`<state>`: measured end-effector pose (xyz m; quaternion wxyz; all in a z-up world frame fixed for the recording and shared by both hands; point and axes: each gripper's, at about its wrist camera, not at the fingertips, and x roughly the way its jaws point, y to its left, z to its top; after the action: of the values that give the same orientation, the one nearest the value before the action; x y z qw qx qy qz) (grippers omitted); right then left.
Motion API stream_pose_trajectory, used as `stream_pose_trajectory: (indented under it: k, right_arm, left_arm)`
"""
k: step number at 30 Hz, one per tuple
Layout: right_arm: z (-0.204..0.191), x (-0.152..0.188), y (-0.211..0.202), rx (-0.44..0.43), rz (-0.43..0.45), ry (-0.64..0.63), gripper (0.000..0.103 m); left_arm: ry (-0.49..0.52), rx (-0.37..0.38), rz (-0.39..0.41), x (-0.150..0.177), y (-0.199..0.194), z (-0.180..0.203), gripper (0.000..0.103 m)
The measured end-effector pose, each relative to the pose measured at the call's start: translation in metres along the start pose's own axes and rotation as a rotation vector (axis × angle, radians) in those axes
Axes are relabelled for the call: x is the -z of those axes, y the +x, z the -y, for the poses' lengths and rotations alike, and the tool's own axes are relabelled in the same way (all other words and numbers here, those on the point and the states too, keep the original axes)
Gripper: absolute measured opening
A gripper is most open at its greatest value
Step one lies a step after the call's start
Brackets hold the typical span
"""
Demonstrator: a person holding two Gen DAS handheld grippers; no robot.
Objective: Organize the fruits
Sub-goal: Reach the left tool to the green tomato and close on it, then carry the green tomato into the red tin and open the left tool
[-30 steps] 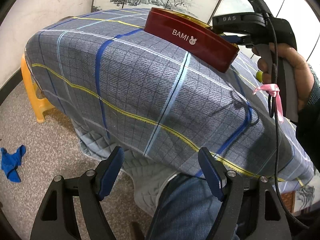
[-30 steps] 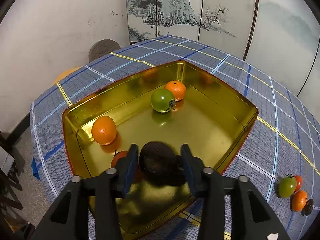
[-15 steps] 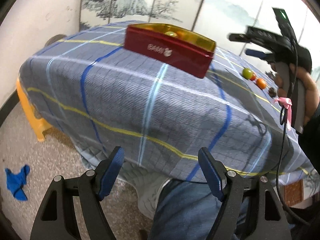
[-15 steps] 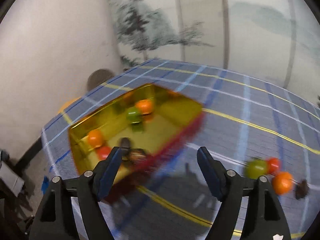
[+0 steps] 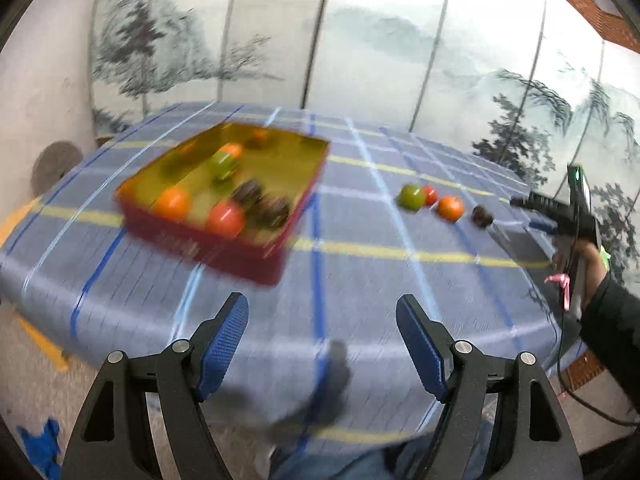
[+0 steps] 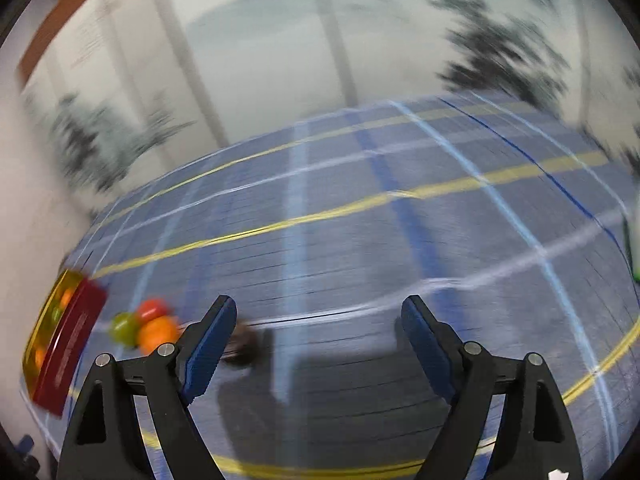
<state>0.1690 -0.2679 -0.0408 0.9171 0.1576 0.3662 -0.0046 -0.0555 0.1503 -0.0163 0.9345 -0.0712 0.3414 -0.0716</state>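
Four loose fruits (image 5: 440,203) in a row on the checked cloth (image 5: 360,280), left of the right gripper (image 6: 316,334).

Jaws opening, empty; left gripper (image 5: 322,332) spread wide, holding nothing, red tin (image 5: 224,204) of fruit ahead to its left.
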Motion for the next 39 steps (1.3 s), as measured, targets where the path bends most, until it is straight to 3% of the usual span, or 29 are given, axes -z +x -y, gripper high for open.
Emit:
stream_pose_trajectory:
  k: [4,8,17,23,24,26,29,33,39]
  right_arm:
    - [0.051,-0.007,0.011,0.007,-0.023,0.099,0.083]
    - [0.071,-0.005,0.007,-0.04,-0.004,0.16,0.088]
    - [0.082,-0.001,0.004,-0.135,0.021,0.217,0.094]
    - [0.084,0.001,0.002,-0.155,0.027,0.228,0.095]
    - [0.084,0.001,0.001,-0.156,0.027,0.228,0.095]
    - [0.084,0.001,0.001,-0.159,0.027,0.227,0.095]
    - [0.084,0.002,0.0,-0.163,0.027,0.228,0.095]
    - [0.083,0.002,-0.001,-0.168,0.027,0.228,0.095]
    - [0.084,0.001,0.0,-0.169,0.027,0.23,0.095]
  left_arm:
    - [0.068,0.012,-0.004,-0.035,0.029,0.032,0.077]
    - [0.096,0.04,-0.038,-0.057,0.063,0.058,0.077]
    - [0.198,0.064,-0.1,-0.086,0.147,0.12,0.076]
    - [0.193,0.036,-0.15,-0.098,0.198,0.13,0.075]
    - [0.188,0.038,-0.16,-0.098,0.203,0.13,0.075]
    - [0.186,0.041,-0.177,-0.1,0.214,0.13,0.061]
    - [0.218,0.013,-0.207,-0.099,0.226,0.132,0.037]
    - [0.25,0.011,-0.198,-0.097,0.22,0.133,0.036]
    - [0.276,0.005,-0.139,-0.09,0.174,0.131,0.036]
